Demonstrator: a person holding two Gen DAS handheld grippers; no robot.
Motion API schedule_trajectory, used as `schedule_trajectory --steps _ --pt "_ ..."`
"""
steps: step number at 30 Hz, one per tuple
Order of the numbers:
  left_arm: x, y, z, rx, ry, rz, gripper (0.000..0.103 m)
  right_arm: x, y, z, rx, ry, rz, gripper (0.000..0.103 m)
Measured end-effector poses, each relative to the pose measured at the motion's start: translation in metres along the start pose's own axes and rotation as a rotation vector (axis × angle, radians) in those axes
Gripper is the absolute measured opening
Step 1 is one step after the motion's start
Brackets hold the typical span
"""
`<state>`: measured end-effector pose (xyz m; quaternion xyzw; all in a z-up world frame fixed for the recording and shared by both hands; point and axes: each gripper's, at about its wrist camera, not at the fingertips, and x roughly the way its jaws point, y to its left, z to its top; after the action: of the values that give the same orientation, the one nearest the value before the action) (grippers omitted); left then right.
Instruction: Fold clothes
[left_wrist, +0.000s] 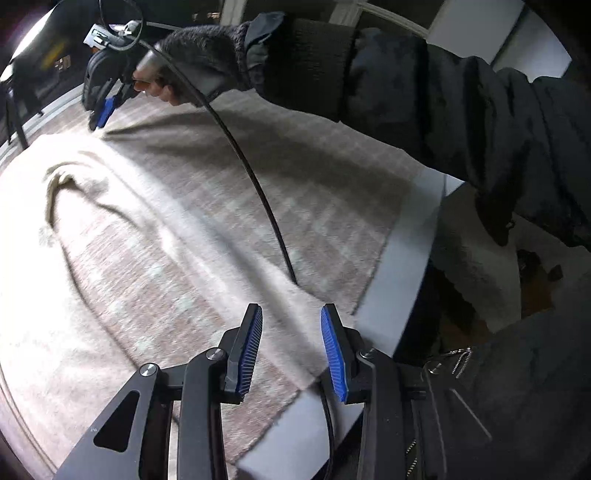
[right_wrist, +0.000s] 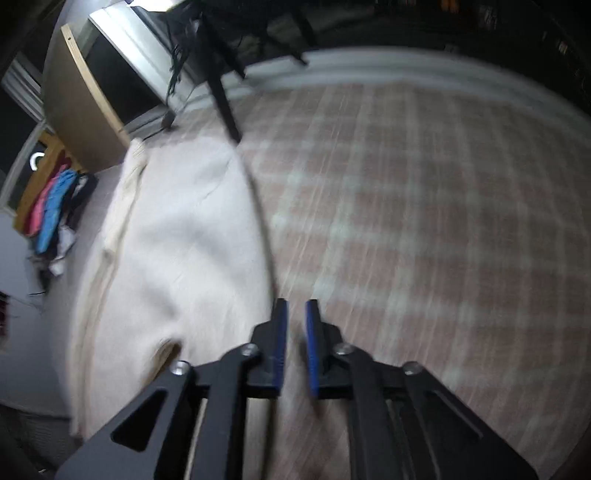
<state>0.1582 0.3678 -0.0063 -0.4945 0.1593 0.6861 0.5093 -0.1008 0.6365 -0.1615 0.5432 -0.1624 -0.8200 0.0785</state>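
- Left tool (left_wrist: 291, 347): jaws spread wide, nothing between the blue pads (left_wrist: 332, 354); it hovers over the near edge of the plaid cloth (left_wrist: 229, 206), close to the counter (left_wrist: 406, 266) edge.
- Right tool (right_wrist: 295, 343): jaws nearly together w/ a narrow gap; frame is blurred, so can't tell if fabric is pinched. In the left view the same tool (left_wrist: 103, 114) sits far across the counter, tip down at the garment (left_wrist: 55, 229) edge.
- Garment is pale cream, spread flat on the plaid cloth. From the left tool it lies ahead and to the left, well apart from the pads. In the right view the garment (right_wrist: 177, 240) fills the area left of the tool, w/ its edge running just beside the left finger.
- A crease w/ a dark fold shows in the garment, upper left of the left view.
- Right hand (left_wrist: 192, 70), in a dark knit glove and black puffy sleeve, grips the right tool.
- A black cable (left_wrist: 251, 177) arcs over the cloth from the right tool toward the left tool.
- Coloured clothes (right_wrist: 51, 206) (pink, blue) lie on a shelf far left in the right view.
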Motion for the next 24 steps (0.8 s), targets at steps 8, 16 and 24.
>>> schedule_trajectory --steps 8,16,24 --pt "-0.018 0.021 0.003 -0.058 -0.027 -0.061 0.032 -0.121 -0.002 -0.096 -0.013 -0.075 0.013 0.036" --pt "0.043 -0.031 -0.004 0.217 0.113 -0.010 0.033 -0.190 -0.029 -0.150 0.085 -0.169 -0.127 0.049" --pt "0.057 -0.033 -0.002 0.225 0.127 0.023 0.034 -0.170 -0.031 -0.124 0.097 -0.177 -0.072 0.049"
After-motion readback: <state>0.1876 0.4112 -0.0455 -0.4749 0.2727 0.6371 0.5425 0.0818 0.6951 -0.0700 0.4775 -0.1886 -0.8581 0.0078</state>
